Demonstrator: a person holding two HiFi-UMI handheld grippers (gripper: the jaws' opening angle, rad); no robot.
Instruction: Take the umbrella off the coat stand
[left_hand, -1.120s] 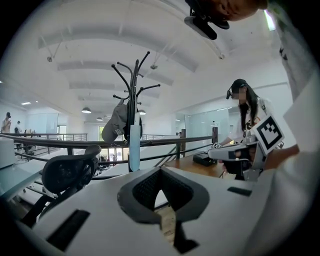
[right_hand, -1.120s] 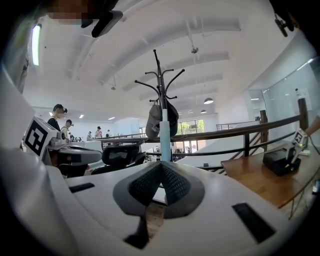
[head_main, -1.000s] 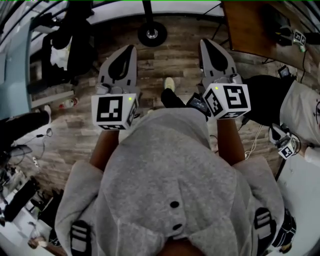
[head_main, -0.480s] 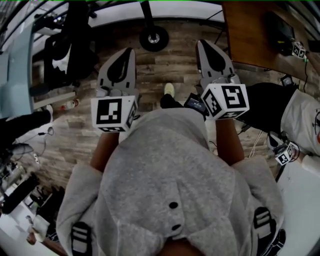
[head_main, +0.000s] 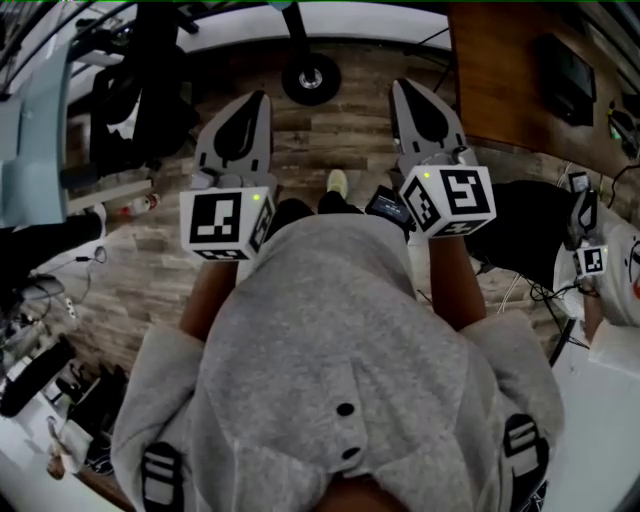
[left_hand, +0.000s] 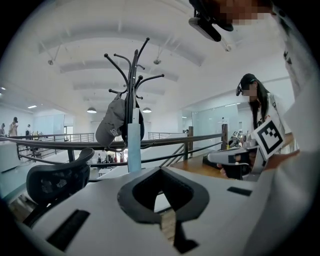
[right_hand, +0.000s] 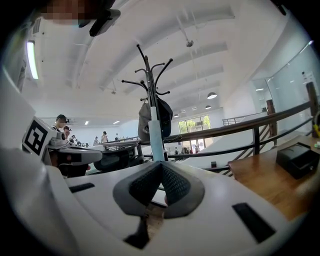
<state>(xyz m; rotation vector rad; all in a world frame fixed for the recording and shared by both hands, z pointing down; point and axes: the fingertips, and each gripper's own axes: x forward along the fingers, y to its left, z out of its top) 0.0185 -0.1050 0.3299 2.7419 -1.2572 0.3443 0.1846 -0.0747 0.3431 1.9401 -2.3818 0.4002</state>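
Coat stand (left_hand: 131, 95): on the floor, far, ahead of the gap between the two grippers.
Umbrella (left_hand: 133, 147): hangs on the coat stand, down the near side of its pole.
Cap (left_hand: 111, 126): on the stand, just left of the umbrella.
Railing (left_hand: 200, 139): behind the stand, running left to right.
Chair (left_hand: 57, 181): left of the stand, nearer.
Bench (head_main: 500, 70): far right, a box (right_hand: 297, 159) on it.
Left gripper (head_main: 254, 106), right gripper (head_main: 408, 94): near, side by side, well apart from the stand.
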